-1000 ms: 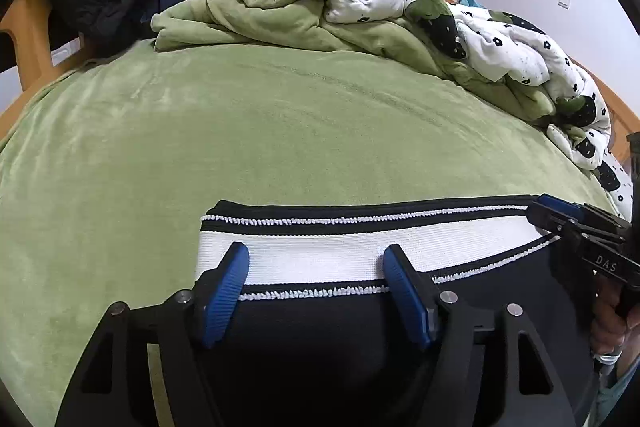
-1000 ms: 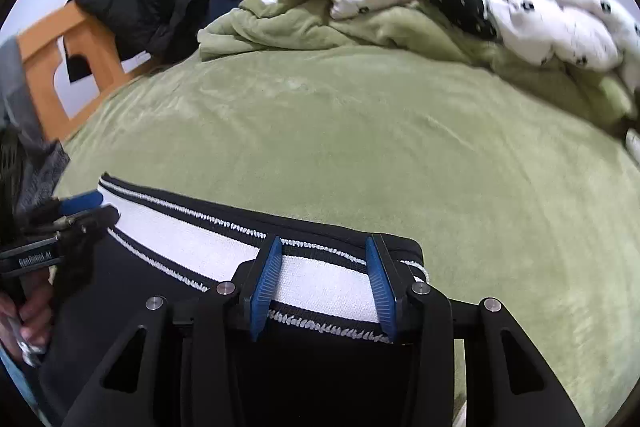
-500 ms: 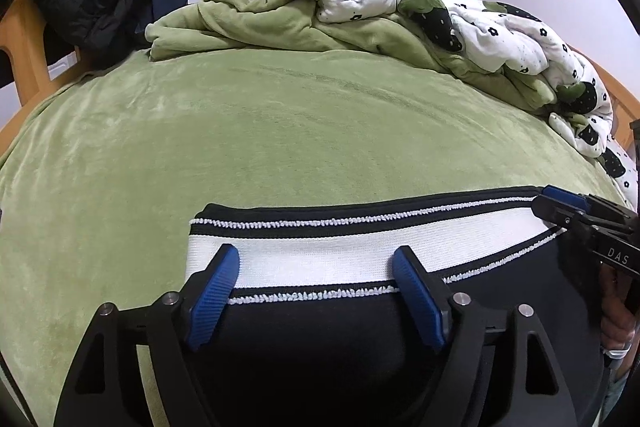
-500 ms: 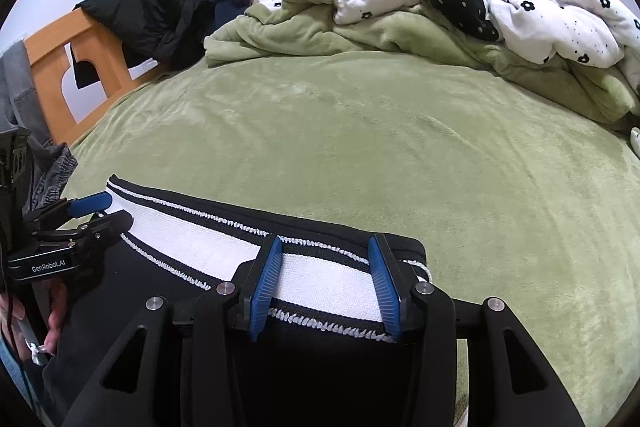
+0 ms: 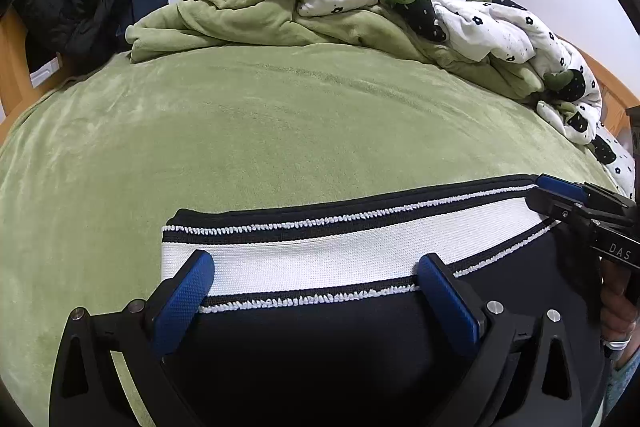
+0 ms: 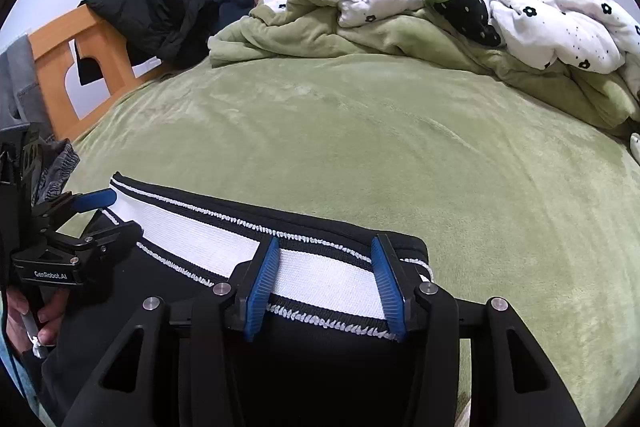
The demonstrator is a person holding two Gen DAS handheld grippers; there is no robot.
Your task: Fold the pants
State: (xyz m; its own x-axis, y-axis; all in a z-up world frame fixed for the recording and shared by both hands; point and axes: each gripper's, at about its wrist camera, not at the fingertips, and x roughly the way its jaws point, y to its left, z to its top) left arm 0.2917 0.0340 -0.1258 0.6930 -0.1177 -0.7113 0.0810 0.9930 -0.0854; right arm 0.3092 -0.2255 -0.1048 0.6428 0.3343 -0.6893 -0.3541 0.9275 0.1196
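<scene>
Black pants (image 5: 320, 347) with a white, black-edged waistband (image 5: 320, 259) lie at the near edge of the green bed. My left gripper (image 5: 316, 281) stands open over the waistband's left end, blue fingers (image 5: 188, 291) wide apart and straddling the band. My right gripper (image 6: 326, 279) stands over the waistband's right end (image 6: 328, 279), its blue pads partly apart with the band between them. Each gripper also shows in the other's view: the right one (image 5: 560, 195) at the band's far end, the left one (image 6: 100, 211) by the band's left end.
A green blanket (image 5: 280, 131) covers the bed. A rumpled green and white flowered duvet (image 5: 360, 7) is heaped along the back and right. Dark jackets (image 6: 160, 15) hang on the wooden bed frame (image 6: 60, 67) at the left. Red curtains hang behind.
Both grippers and the waistband have shifted slightly lower and closer to the near edge of the bed. The left fingers have spread a little wider.
</scene>
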